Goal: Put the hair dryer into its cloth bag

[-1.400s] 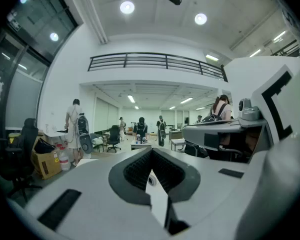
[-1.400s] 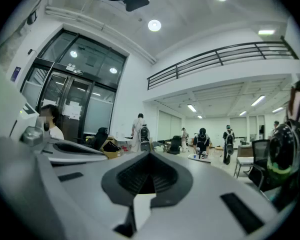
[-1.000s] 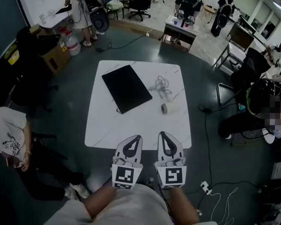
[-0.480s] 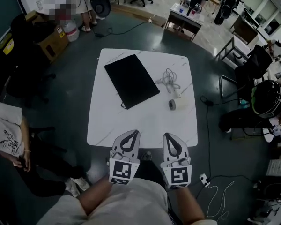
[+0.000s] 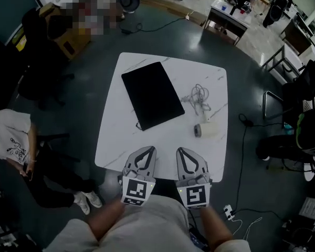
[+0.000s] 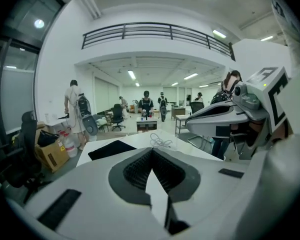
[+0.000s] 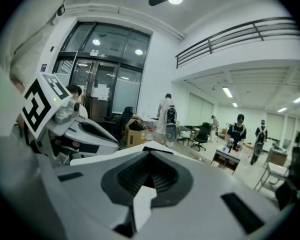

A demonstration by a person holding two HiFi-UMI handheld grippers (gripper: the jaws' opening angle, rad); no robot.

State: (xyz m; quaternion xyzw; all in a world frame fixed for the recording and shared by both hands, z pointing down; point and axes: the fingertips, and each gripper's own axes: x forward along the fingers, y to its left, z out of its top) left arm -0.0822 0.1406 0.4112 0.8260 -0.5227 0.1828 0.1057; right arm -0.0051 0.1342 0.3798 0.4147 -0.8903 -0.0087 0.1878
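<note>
Left gripper (image 5: 146, 150) and right gripper (image 5: 182, 151) over near bench (image 5: 115, 140) edge, fingers clenched, empty. White hair dryer (image 5: 206, 129) by right edge; black cloth bag (image 5: 152, 95) flat mid-bench, apart.

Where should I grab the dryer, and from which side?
Probably across the dryer's pale body, behind its grey end, right gripper coming from the near side: it lies nearest that gripper, and its cord trails off the far side. Handle too small to tell.

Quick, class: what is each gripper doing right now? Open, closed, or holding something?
Left gripper: jaws closed, holding nothing.
Right gripper: jaws closed, holding nothing.
</note>
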